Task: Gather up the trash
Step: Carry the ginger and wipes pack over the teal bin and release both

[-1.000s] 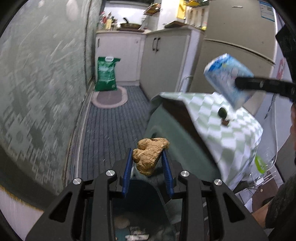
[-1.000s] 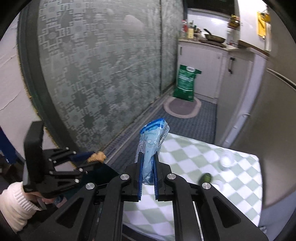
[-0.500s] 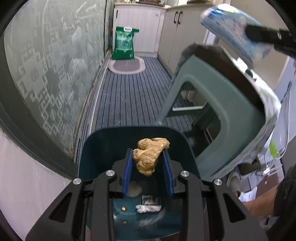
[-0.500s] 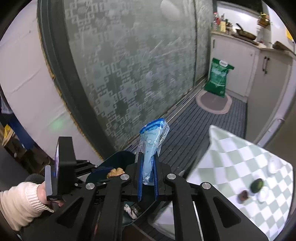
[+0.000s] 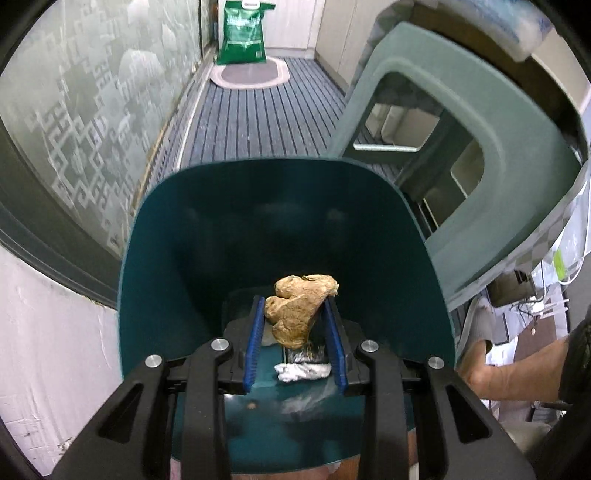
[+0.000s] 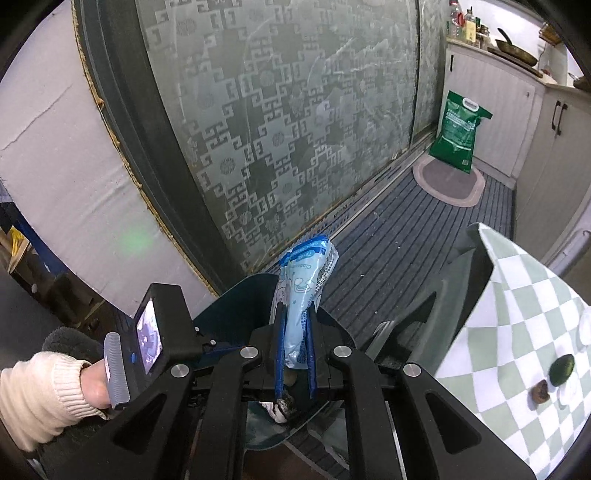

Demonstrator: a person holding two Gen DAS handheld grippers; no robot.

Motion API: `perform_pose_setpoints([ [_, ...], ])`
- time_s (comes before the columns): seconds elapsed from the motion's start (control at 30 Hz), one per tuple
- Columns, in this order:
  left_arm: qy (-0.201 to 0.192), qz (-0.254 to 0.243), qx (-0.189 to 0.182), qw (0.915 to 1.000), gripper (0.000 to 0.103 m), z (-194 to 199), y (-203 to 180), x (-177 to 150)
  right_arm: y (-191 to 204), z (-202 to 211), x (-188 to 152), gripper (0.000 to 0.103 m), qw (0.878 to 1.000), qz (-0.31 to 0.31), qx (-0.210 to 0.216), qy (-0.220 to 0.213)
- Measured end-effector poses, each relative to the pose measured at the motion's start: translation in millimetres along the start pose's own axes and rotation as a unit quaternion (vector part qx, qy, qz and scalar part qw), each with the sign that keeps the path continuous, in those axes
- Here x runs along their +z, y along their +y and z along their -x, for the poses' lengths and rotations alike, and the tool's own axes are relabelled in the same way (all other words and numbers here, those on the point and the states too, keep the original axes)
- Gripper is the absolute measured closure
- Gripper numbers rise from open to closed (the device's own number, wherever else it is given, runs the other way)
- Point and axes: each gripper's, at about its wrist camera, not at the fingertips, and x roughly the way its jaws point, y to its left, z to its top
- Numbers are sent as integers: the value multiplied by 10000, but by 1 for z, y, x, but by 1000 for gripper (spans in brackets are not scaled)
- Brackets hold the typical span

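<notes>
My left gripper (image 5: 295, 314) is shut on a tan lumpy piece of ginger (image 5: 299, 306), held just above the open mouth of a dark teal trash bin (image 5: 166, 236). Crumpled white and dark trash (image 5: 303, 369) lies on the bin's bottom. My right gripper (image 6: 294, 350) is shut on a light blue plastic wrapper (image 6: 304, 280) and hovers above the same bin (image 6: 236, 299), beside the left gripper's body (image 6: 162, 332). The wrapper also shows at the top right of the left wrist view (image 5: 517, 26).
A grey-green plastic stool (image 5: 461, 147) under a green-checked cloth (image 6: 517, 314) stands right of the bin; a dark green fruit (image 6: 562, 369) and a brown scrap (image 6: 540, 394) lie on the cloth. Patterned glass door (image 6: 295, 129) on the left. Green bag (image 6: 460, 133) and oval mat (image 6: 448, 181) far down the floor.
Both grippers moved down and toward the bin with their loads. The bin now fills the left wrist view, and the ginger is over its mouth.
</notes>
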Motion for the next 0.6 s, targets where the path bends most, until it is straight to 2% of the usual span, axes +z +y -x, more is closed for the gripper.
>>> perform_pose_setpoints([
  [0.1, 18, -50, 136, 9999, 65, -3, 4, -3, 0, -15, -2, 94, 9999, -7, 38, 136],
  [0.27, -204, -9, 124, 9997, 64, 8, 10, -1, 5, -38, -7, 94, 9992, -2, 103, 384],
  [0.43, -922, 122, 66, 9956, 70, 45, 17, 7, 17, -56, -14, 94, 9979, 109, 145, 616],
  [0.6, -1732, 263, 23, 9845, 79, 90, 22, 18, 27, -77, -29, 94, 9954, 208, 150, 919],
])
